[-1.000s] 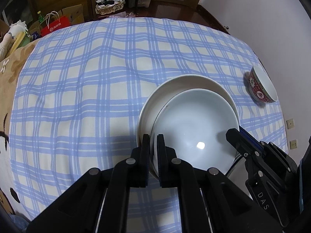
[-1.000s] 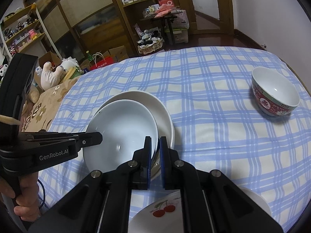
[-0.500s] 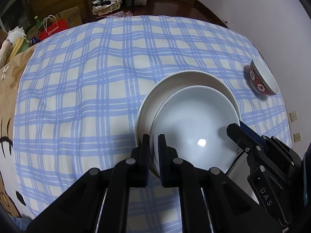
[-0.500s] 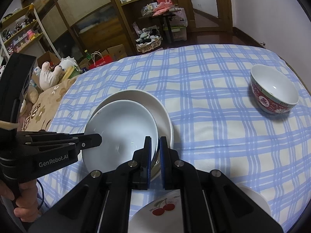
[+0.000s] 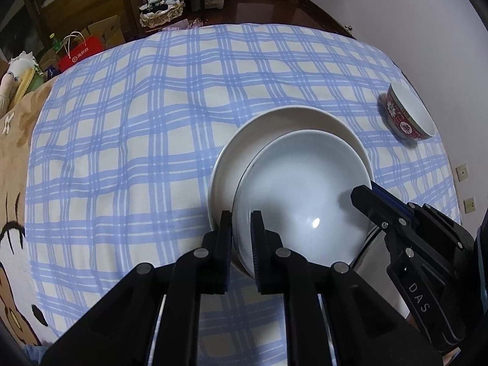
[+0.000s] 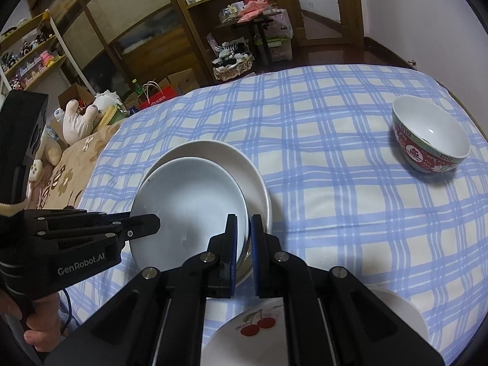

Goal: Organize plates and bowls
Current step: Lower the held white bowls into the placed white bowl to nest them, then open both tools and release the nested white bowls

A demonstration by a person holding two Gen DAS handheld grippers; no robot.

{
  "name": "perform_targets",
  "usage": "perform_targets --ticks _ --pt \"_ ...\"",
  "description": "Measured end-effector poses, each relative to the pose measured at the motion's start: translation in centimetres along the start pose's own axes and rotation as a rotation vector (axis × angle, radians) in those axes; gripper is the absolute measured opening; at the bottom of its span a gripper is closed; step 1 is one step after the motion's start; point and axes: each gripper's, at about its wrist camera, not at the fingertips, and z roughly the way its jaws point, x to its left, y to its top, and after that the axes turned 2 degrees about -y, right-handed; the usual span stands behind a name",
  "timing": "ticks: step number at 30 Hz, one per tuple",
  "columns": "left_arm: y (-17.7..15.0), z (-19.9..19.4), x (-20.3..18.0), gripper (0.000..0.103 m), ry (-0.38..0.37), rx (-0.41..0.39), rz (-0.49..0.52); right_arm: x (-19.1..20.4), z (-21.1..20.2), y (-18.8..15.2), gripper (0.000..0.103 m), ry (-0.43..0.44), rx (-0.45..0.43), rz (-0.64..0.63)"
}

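Observation:
A pale blue-white plate (image 5: 305,195) (image 6: 192,207) is held over a larger cream plate (image 5: 274,128) (image 6: 231,158) on the checked tablecloth. My left gripper (image 5: 241,228) (image 6: 152,222) is shut on the pale plate's near-left rim. My right gripper (image 6: 242,231) (image 5: 363,192) is shut on its opposite rim. A red patterned bowl (image 5: 405,116) (image 6: 430,137) stands upright at the right. A cherry-print plate (image 6: 259,332) lies under my right gripper, partly hidden.
A white dish (image 6: 402,311) sits beside the cherry plate at the near edge. The blue checked tablecloth (image 5: 137,122) covers the table. A wall is close on the right. Shelves, boxes and a soft toy (image 6: 82,116) stand beyond the far edge.
Both grippers and the pale plate have shifted slightly; the plate sits a little further over the cream plate. Both grips are unchanged.

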Motion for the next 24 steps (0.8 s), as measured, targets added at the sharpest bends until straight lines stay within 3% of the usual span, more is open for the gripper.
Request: perform_targets --ticks 14,19,22,24 --pt "-0.1 -0.7 0.2 0.013 0.004 -0.013 0.014 0.2 -0.2 -0.2 0.009 0.003 0.001 0.001" --pt "-0.1 -2.2 0.3 0.025 0.06 -0.075 0.032 0.2 -0.7 0.0 0.009 0.01 -0.011 -0.005" --pt "-0.1 -2.4 0.6 0.026 0.059 -0.075 0.02 0.1 -1.2 0.0 0.01 0.008 -0.017 0.002" --pt "-0.1 -2.5 0.7 0.027 0.056 -0.077 0.012 0.0 -1.6 0.2 0.025 -0.006 -0.031 0.004"
